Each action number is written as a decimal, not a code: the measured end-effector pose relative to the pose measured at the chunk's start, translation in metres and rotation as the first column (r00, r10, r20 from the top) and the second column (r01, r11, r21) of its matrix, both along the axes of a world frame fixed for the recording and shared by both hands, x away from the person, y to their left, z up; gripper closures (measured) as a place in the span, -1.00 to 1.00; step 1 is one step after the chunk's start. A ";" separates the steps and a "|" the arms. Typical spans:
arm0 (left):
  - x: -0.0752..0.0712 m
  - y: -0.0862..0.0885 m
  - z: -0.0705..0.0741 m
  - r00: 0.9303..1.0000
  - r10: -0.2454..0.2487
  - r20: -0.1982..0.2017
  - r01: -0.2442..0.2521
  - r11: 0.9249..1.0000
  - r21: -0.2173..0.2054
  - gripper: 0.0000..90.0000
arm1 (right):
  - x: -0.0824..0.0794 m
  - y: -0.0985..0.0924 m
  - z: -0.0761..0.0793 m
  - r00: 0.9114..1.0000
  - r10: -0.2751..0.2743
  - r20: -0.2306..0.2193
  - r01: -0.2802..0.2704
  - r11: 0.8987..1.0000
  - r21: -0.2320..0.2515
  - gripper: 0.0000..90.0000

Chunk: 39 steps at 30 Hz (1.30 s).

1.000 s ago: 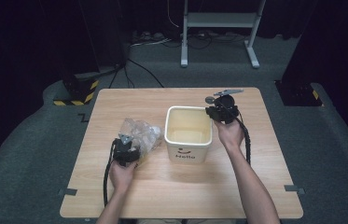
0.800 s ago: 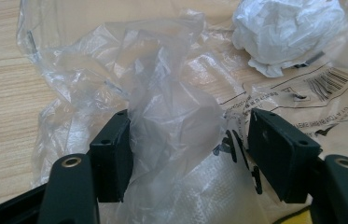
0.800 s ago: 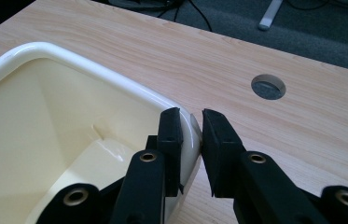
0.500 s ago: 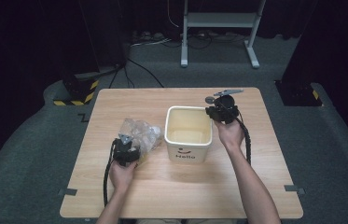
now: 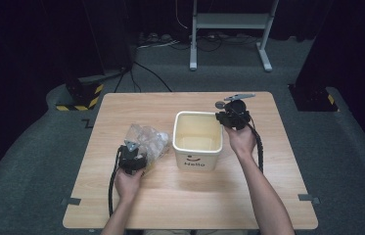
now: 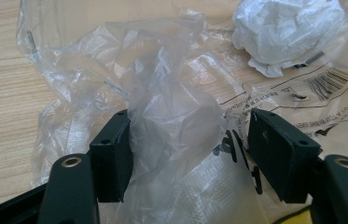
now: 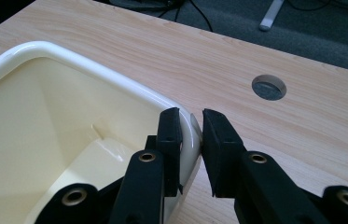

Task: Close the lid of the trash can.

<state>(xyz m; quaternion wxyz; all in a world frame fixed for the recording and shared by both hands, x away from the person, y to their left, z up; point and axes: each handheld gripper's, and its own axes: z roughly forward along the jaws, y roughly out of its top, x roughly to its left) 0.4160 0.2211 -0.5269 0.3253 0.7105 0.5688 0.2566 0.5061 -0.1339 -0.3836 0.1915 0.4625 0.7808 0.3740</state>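
Note:
A cream square bin (image 5: 197,159) printed "Hello" stands at the table's middle. My right gripper (image 5: 226,117) sits at its far right corner, shut on the rim (image 7: 192,128), with one jaw inside the bin and one outside. Left of the bin lies a crumpled clear plastic bag (image 5: 146,139) with a white wadded lump (image 6: 283,32) and a printed label inside. My left gripper (image 5: 133,148) rests at the bag's near edge. Its jaws stand open (image 6: 188,121) with a bunched fold of the bag (image 6: 171,107) between them, and the right pad (image 6: 279,149) is clear of the fold.
The wooden table (image 5: 190,205) has bare wood in front of the bin. A round cable hole (image 7: 268,87) lies just beyond the bin's corner. Behind the table, on grey carpet, stand a metal frame (image 5: 229,19) and a black and yellow striped base (image 5: 79,95).

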 end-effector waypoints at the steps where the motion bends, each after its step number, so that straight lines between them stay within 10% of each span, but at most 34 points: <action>1: 0.000 0.000 0.000 1.000 0.000 0.001 0.000 1.000 0.001 -0.23 | 0.000 0.000 0.000 1.000 0.000 0.000 0.000 1.000 -0.001 0.71; 39: 0.000 0.000 0.000 1.000 0.000 0.001 0.000 1.000 0.002 -0.23 | 0.004 0.001 -0.010 1.000 -0.006 -0.022 0.006 1.000 -0.008 0.29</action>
